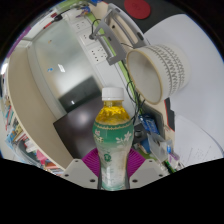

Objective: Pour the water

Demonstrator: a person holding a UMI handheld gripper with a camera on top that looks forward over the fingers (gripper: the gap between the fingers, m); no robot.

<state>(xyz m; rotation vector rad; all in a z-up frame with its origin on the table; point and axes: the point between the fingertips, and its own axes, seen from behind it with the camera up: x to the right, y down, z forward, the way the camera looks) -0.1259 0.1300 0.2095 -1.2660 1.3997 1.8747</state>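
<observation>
A clear plastic bottle (113, 140) with a white cap, a green label and yellowish liquid in its shoulder stood upright between the fingers of the gripper (114, 172). Both purple pads (92, 160) pressed against its ribbed lower body, so the jaws were clenched on it. Above and beyond the bottle hung a round white ribbed lampshade (158, 68). Behind the bottle lay a pale, smooth tabletop (55, 75).
</observation>
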